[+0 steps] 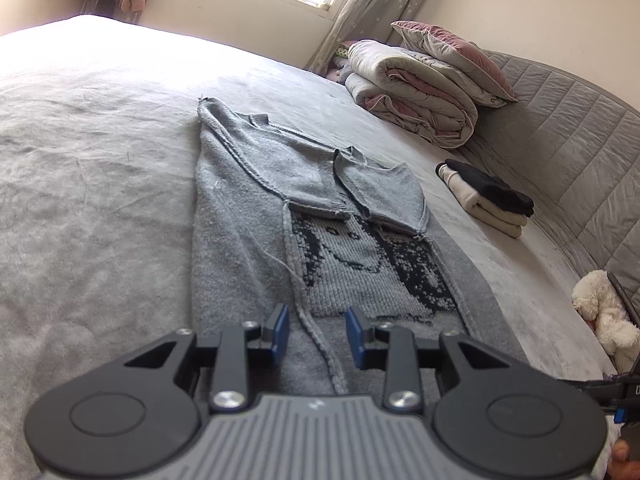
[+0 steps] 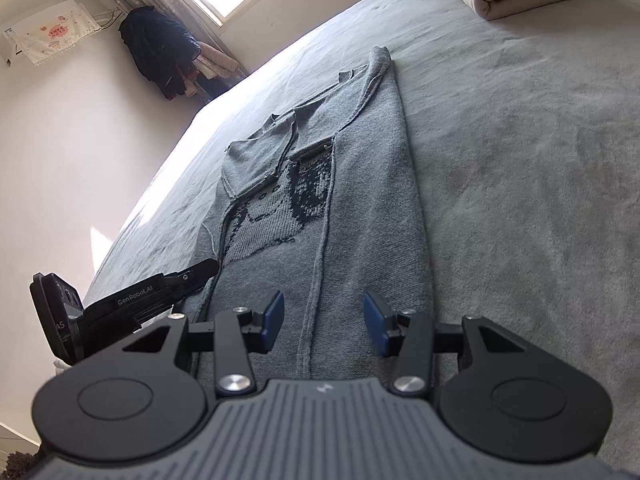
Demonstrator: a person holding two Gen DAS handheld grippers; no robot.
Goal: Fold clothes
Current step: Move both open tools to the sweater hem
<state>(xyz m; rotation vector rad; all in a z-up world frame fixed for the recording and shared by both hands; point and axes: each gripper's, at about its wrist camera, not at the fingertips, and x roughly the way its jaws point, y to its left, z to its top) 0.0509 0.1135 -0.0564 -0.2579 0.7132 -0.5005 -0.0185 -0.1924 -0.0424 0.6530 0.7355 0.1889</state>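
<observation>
A grey knitted sweater [image 1: 240,220] with a dark animal face pattern lies flat on the bed [image 1: 100,160]. Both sleeves are folded in over its chest and its sides are turned inward. My left gripper [image 1: 318,334] hovers over the near hem, open, with a raised seam running under the gap between its blue pads [image 1: 280,330]. In the right wrist view the same sweater [image 2: 372,200] stretches away from my right gripper [image 2: 324,322], which is open just above the hem with nothing between its pads. The left gripper [image 2: 212,267] shows at the sweater's left edge there.
A rolled quilt [image 1: 412,96] and a pillow [image 1: 452,52] sit at the bed's far end. A stack of folded cream and black clothes [image 1: 488,196] lies by the padded headboard [image 1: 580,140]. A white plush toy [image 1: 604,312] is on the right. Clothes hang on the wall [image 2: 160,52].
</observation>
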